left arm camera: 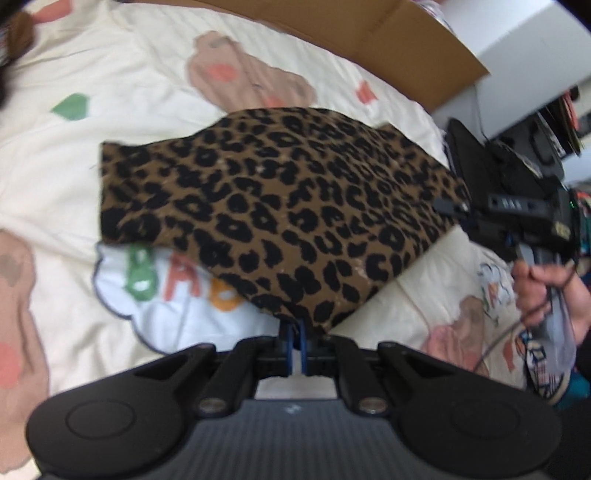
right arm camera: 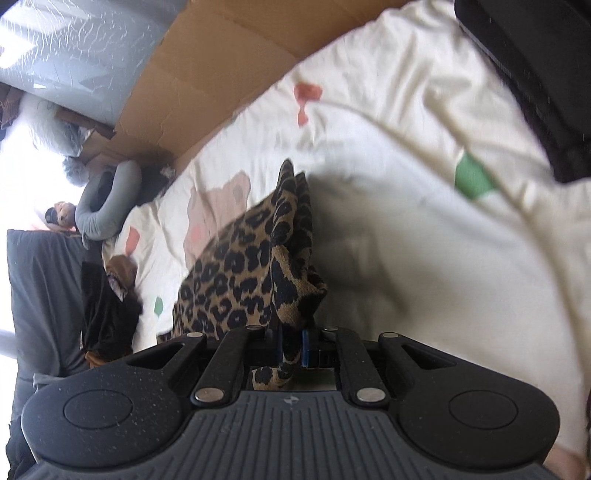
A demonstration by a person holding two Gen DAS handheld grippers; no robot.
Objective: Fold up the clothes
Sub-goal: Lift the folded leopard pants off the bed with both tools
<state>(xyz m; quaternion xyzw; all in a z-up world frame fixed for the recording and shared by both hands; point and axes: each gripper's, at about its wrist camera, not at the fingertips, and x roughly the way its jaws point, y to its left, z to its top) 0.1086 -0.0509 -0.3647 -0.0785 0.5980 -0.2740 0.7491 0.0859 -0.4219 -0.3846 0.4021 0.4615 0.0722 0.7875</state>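
Leopard-print garment (left arm camera: 280,218) hangs stretched above the bed's cream quilt (left arm camera: 110,74), held at two places and covering part of the lettered white patch (left arm camera: 155,299) printed on that quilt. On the garment's left-hand side, the left gripper (left arm camera: 295,343) has its jaws closed on the near lower edge of the cloth. At the garment's right edge, the right gripper (left arm camera: 452,208) pinches the cloth too; its own view shows the blue jaws clamped on a bunched corner (right arm camera: 291,354). A person's hand (left arm camera: 546,291) holds that gripper's handle. Beyond the garment, a cardboard sheet (left arm camera: 369,33) borders the bed. The garment already looks doubled over, so I judge the fold part-way: it remains to be laid flat on the quilt, perhaps folded again, and released.
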